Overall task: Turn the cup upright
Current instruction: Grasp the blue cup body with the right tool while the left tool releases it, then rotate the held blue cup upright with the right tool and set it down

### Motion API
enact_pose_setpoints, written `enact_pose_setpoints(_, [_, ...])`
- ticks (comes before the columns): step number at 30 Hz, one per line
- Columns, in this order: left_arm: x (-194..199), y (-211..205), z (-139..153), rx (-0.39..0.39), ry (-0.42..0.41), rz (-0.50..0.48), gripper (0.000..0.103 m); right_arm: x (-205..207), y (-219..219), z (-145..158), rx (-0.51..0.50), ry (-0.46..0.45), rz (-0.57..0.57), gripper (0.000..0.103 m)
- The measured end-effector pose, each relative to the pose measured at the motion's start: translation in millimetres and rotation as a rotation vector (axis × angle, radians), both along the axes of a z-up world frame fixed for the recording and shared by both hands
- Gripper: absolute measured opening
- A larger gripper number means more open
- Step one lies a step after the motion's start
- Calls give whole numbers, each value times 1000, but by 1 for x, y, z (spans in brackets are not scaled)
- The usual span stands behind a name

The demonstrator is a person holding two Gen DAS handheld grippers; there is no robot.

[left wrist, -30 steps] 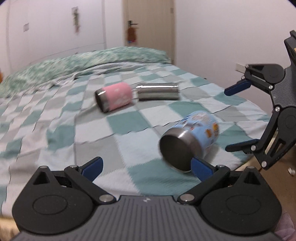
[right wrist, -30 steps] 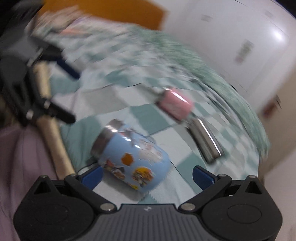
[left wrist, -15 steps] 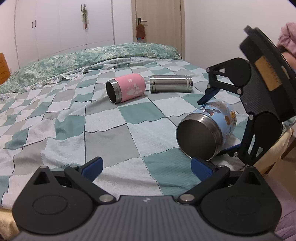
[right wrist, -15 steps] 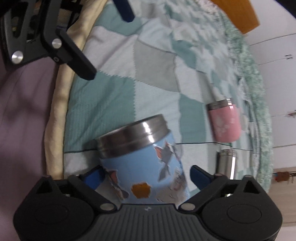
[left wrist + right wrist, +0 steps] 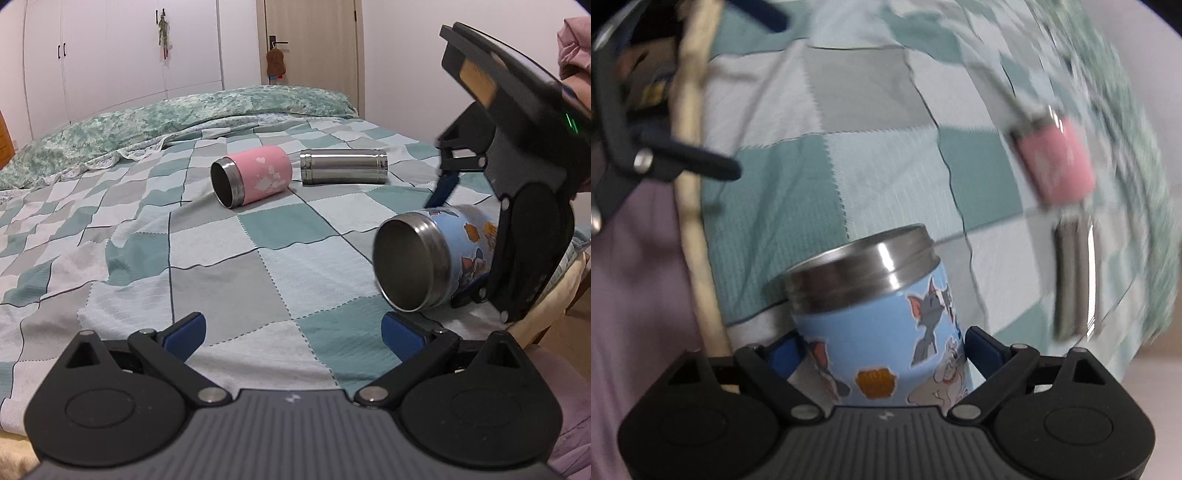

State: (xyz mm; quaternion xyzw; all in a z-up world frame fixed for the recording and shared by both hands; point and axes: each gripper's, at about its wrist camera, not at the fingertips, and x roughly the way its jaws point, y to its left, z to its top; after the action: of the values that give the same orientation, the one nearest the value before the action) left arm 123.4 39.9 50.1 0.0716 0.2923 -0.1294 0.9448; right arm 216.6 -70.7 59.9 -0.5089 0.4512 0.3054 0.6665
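Observation:
A blue cartoon-sticker cup (image 5: 439, 254) with a steel rim lies tilted on its side at the bed's near right edge, mouth toward the left wrist camera. My right gripper (image 5: 882, 350) is shut on the blue cup (image 5: 882, 332), one finger on each side of its body; from the left wrist view its fingers (image 5: 445, 186) straddle the cup. My left gripper (image 5: 291, 334) is open and empty, low over the quilt, left of the cup.
A pink cup (image 5: 253, 179) and a steel tumbler (image 5: 343, 166) lie on their sides farther back on the checkered quilt (image 5: 221, 258). The bed's edge (image 5: 694, 206) runs close beside the blue cup. Wardrobe and door stand behind.
My right gripper has come down around the blue cup and closed on it. The cup's mouth has tipped up slightly. My left gripper has stayed low and open.

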Motion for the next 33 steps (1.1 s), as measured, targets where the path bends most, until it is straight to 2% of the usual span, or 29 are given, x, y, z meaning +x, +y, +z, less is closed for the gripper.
enact_pose_setpoints(5, [3,6,-2,-27,0,0,103,26,-19,19,136,164,-295,85])
enact_pose_setpoints(9, [7,8,-6,-47,5,-5,103,41,-39,21,231,206,-539,84])
enact_pose_setpoints(13, [9,7,-6,-61,6,-13,103,51,-72,24,403,256,-826,84])
enact_pose_setpoints(18, [16,6,-7,-69,9,-9,103,50,-111,21,598,275,-1107,84])
enact_pose_setpoints(23, [22,4,-8,-67,20,7,103,42,-123,16,698,239,-1200,84])
enact_pose_setpoints(33, [23,5,-8,-52,26,32,103,46,-118,17,696,222,-1183,87])
